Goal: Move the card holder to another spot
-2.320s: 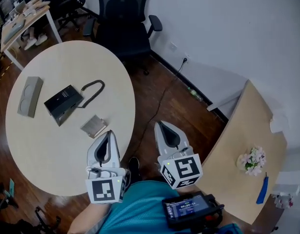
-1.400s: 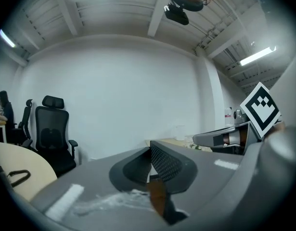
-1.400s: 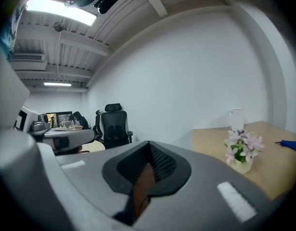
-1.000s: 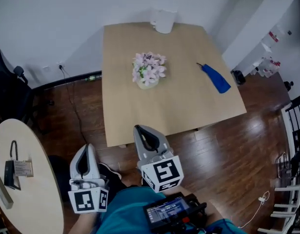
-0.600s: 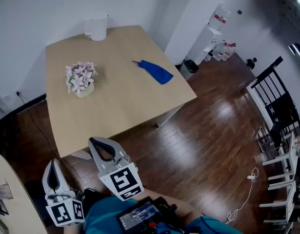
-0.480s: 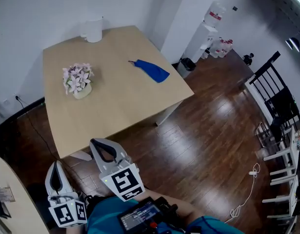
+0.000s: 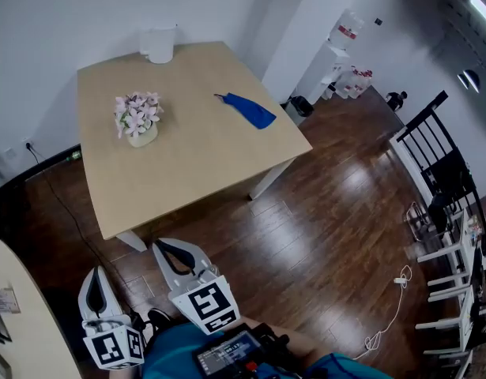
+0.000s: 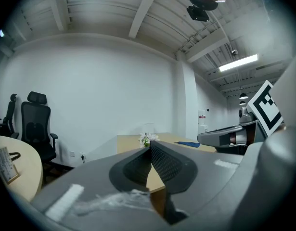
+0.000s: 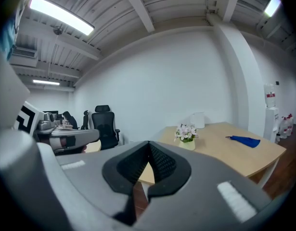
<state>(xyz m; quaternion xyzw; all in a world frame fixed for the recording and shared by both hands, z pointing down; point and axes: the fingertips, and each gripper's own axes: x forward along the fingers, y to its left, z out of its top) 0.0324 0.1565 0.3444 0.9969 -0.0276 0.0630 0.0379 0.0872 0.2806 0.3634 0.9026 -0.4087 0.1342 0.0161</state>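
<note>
The card holder [image 7: 1,299], a small pale flat piece, lies on the round table [image 7: 25,322] at the far left edge of the head view, beside a black box. The left gripper view shows the card holder [image 8: 3,158] on that same table, far to the left. My left gripper [image 7: 94,273] and right gripper [image 7: 168,246] hang side by side over the wooden floor, well away from the holder. Both point toward the square table [image 7: 191,144]. The left gripper [image 8: 149,146] has its jaws closed tip to tip and empty. My right gripper [image 9: 148,145] is likewise shut on nothing.
The square wooden table carries a pot of pink flowers [image 7: 137,119], a blue cloth-like item [image 7: 247,110] and a white jug [image 7: 158,44]. A black office chair [image 8: 35,129] stands by the round table. Dark chairs [image 7: 436,164] and a cable [image 7: 389,314] lie to the right.
The view has swung from the round table to the square one. Both grippers have travelled with it and now hang over the floor. The round table has slid to the left edge.
</note>
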